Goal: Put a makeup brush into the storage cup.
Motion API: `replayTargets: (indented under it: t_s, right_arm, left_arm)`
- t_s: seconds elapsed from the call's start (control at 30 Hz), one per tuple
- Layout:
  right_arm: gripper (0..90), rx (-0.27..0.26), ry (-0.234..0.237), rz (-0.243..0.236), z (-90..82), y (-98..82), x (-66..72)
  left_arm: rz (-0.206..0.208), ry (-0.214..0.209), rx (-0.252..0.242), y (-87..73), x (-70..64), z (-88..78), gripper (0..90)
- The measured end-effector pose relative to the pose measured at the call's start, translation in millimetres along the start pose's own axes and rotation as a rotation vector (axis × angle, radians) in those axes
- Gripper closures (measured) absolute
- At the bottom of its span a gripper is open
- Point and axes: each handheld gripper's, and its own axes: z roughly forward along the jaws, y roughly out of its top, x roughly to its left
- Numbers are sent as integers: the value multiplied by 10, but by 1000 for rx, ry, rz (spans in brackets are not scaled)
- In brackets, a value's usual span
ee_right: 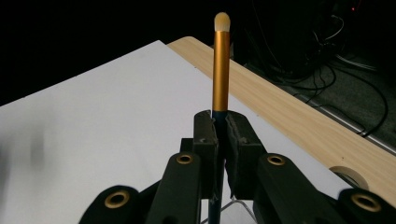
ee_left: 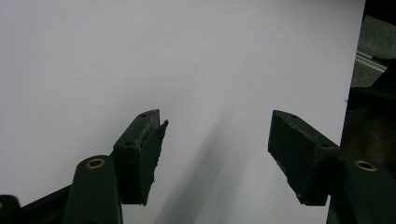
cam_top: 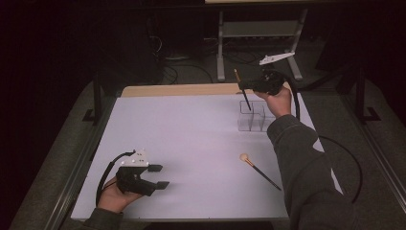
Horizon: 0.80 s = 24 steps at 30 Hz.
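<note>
My right gripper [cam_top: 245, 86] is raised at the back right of the white table [cam_top: 191, 143]. It is shut on a slim makeup brush [cam_top: 242, 90] with a gold ferrule, tilted with its pale tip up. The brush's dark handle reaches down into the left compartment of a clear two-part holder [cam_top: 252, 116]. In the right gripper view the jaws [ee_right: 222, 128] clamp the brush [ee_right: 221, 60] just below the gold ferrule. A second brush [cam_top: 259, 168] lies flat on the table, front right, its pale head pointing left. My left gripper [cam_top: 160, 176] rests open at the front left, with nothing between its fingers [ee_left: 217, 140].
A wooden strip [cam_top: 182, 89] runs along the table's far edge. Behind it stand a metal frame [cam_top: 258, 28] and cables on the dark floor. The right forearm's sleeve [cam_top: 301, 163] crosses the table's right side beside the lying brush.
</note>
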Motion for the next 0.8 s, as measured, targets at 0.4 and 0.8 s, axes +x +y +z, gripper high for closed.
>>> replayTargets:
  t_s: [0.4, 0.8]
  right_arm:
    - [826, 13, -16, 6, 41, -48, -35]
    - [825, 9, -32, 31, 80, -113, -77]
  left_arm:
    - [-5, -1, -1, -9, -9, -13, 341]
    - [-19, -6, 4, -30, -5, -11, 340]
